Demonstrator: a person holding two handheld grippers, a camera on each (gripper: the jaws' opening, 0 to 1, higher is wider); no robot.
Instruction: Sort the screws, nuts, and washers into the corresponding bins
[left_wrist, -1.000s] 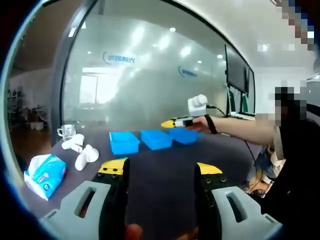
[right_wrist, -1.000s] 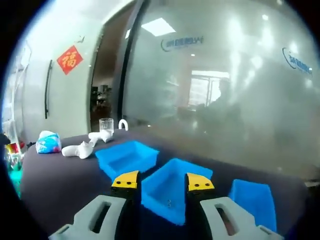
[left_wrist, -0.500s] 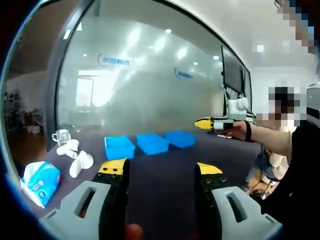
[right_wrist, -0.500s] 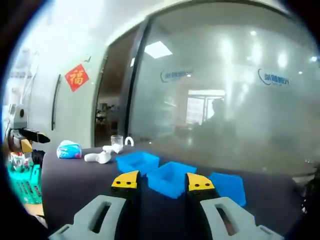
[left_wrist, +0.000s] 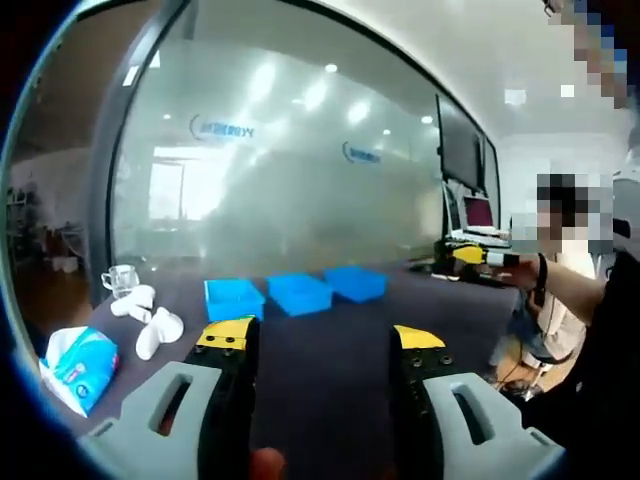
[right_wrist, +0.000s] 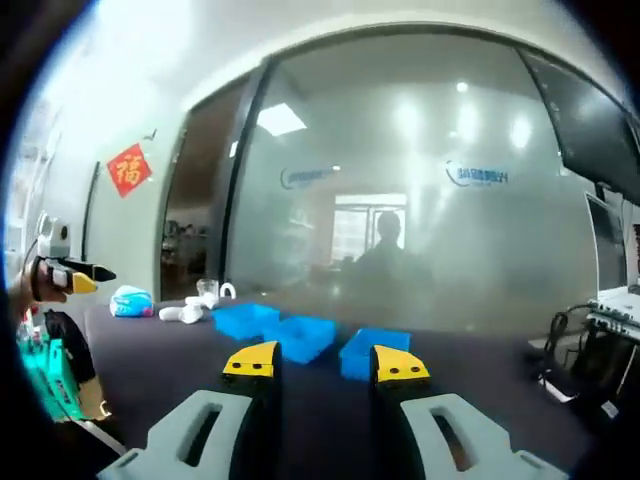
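Note:
Three blue bins stand in a row on the dark table: one on the left, one in the middle, one on the right. My left gripper is held open well short of them, nothing between its yellow tips. In the right gripper view the same bins lie far ahead of my right gripper, which is open and holds nothing. The right gripper also appears at the right of the left gripper view, in a person's hand. What the bins hold is too small to tell.
A tissue pack, white lumpy objects and a glass cup sit at the table's left end. A frosted glass wall runs behind the bins. Green items are at the left, and cables and equipment at the far right.
The right gripper has drawn back from above the bins toward the person; the bins now look small and distant in its view. The left gripper has hardly moved.

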